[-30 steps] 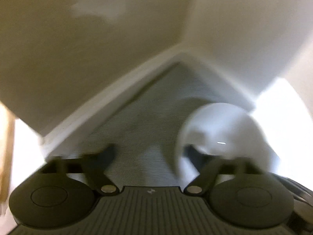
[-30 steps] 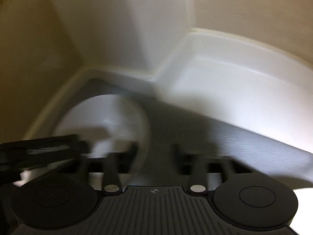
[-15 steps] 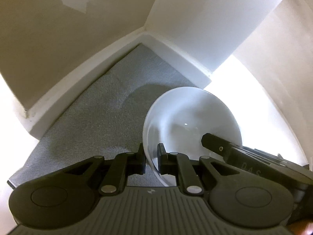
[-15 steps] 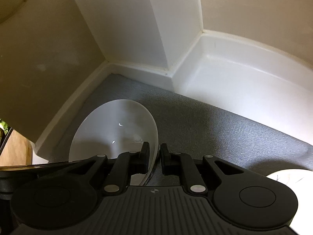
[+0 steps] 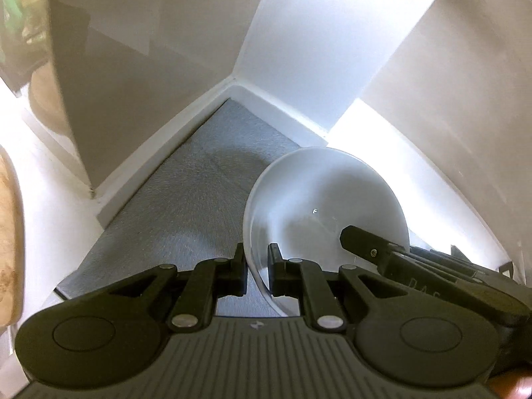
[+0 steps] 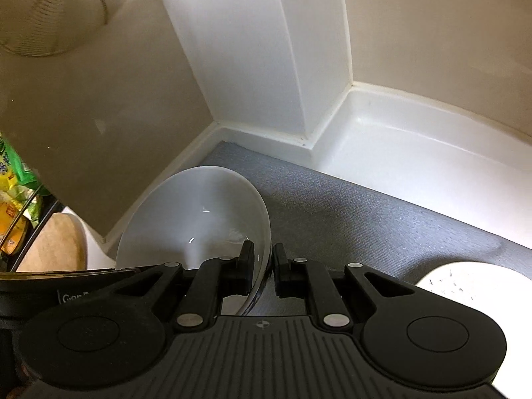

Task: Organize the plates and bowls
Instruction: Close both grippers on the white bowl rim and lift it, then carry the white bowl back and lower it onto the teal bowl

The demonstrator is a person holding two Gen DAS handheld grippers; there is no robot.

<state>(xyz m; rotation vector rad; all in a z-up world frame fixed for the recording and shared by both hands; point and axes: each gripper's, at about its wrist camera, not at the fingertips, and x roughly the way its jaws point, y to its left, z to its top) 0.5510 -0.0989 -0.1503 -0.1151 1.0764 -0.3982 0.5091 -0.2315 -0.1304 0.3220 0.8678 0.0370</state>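
A white bowl hangs a little above the grey mat, held from both sides. My left gripper is shut on the bowl's left rim, one finger inside and one outside. In the right wrist view the same bowl sits at lower left, and my right gripper is shut on its right rim. The right gripper's finger shows across the bowl in the left wrist view. A white speckled plate lies on the mat at the lower right.
The mat lies in a corner with white walls and a raised white ledge behind it. A wire basket hangs at the upper left. A wooden board and colourful packets stand at the left edge.
My left gripper closed onto the bowl's rim. Both grippers then rose and drew back from the corner with the bowl between them.
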